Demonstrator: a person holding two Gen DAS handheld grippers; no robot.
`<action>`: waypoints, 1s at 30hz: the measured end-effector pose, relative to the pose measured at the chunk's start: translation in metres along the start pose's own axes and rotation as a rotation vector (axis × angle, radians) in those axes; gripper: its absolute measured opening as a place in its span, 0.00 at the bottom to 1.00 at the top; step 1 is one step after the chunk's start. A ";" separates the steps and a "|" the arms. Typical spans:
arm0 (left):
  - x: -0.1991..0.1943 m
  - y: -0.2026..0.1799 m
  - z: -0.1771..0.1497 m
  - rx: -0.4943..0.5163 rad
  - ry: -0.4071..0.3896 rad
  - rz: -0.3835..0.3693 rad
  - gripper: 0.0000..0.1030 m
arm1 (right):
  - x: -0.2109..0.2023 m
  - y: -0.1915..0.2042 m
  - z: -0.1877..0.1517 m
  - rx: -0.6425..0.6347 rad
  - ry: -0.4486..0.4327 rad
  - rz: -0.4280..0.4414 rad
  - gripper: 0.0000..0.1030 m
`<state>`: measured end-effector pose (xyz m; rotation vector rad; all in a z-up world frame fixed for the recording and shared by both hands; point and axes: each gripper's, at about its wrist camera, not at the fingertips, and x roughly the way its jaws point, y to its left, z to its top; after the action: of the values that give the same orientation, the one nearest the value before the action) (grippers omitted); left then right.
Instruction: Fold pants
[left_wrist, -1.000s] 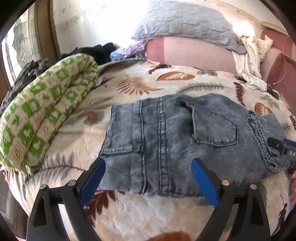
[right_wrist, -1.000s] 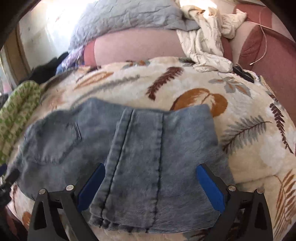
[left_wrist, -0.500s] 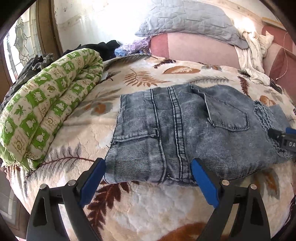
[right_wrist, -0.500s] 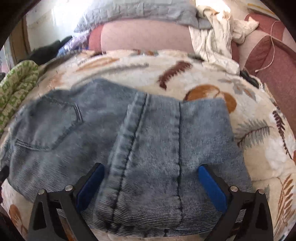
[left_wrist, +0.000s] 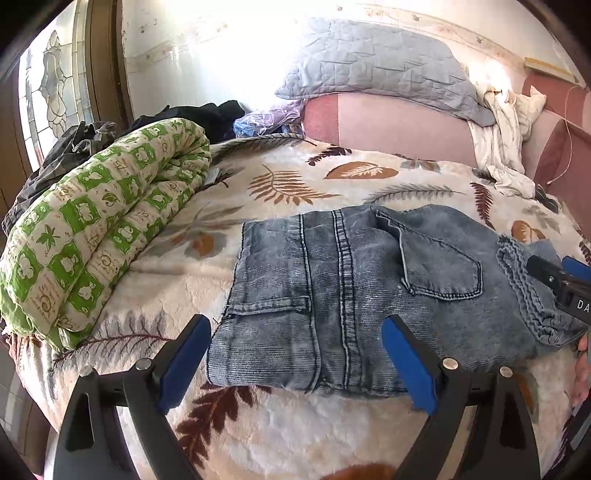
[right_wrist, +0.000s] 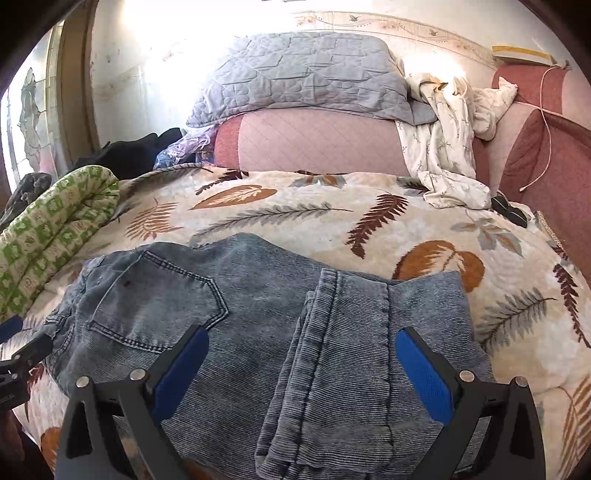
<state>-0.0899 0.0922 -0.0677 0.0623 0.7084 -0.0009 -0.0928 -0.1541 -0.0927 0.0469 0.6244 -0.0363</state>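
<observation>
**Inspector A:** Location of the item?

**Inspector B:** The pants (left_wrist: 369, 288) — grey-blue denim — lie already doubled into a flat packet on the leaf-print blanket (left_wrist: 295, 181), near the front edge of the bed. A rolled green quilt (left_wrist: 92, 236) sits well apart to the left; a grey pillow (right_wrist: 303, 77) rests on the pink headboard behind.

**Inspector A:** Condition of the tongs?

**Inspector B:** The left gripper (left_wrist: 295, 365) stands with its jaws wide apart, holding nothing, hovering over the near left end of the packet. The right gripper (right_wrist: 303, 373) is likewise spread and empty, above the folded leg layers (right_wrist: 340, 369).

**Inspector A:** Handling assessment?

**Inspector B:** In my judgement, the denim is fairly heavy and soft yet firm-bodied — it should hold a crease and not slide on the plush blanket. Nothing fragile. The stacked layers are thick, so a shallow pinch may take only the top ply.

**Inspector A:** Recommended hold?

**Inspector B:** The near hem edge under each gripper, biting through the full stack; the left close to the corner by the back pocket seam (left_wrist: 269, 306), the right at the bunched fold edge. The ruffled waistband (left_wrist: 524, 291) looks bulky — I would avoid it.
</observation>
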 end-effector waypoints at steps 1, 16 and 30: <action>0.000 0.000 0.000 -0.003 0.000 0.001 0.91 | 0.000 0.000 0.001 0.001 -0.002 0.001 1.00; -0.008 0.009 0.002 -0.072 -0.031 -0.005 0.91 | -0.004 0.001 0.001 -0.014 -0.039 0.001 1.00; -0.018 0.063 -0.014 -0.220 -0.068 0.143 0.91 | 0.004 0.025 0.007 -0.059 -0.004 0.125 1.00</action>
<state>-0.1113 0.1556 -0.0628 -0.0980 0.6314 0.2108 -0.0842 -0.1300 -0.0884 0.0287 0.6176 0.1031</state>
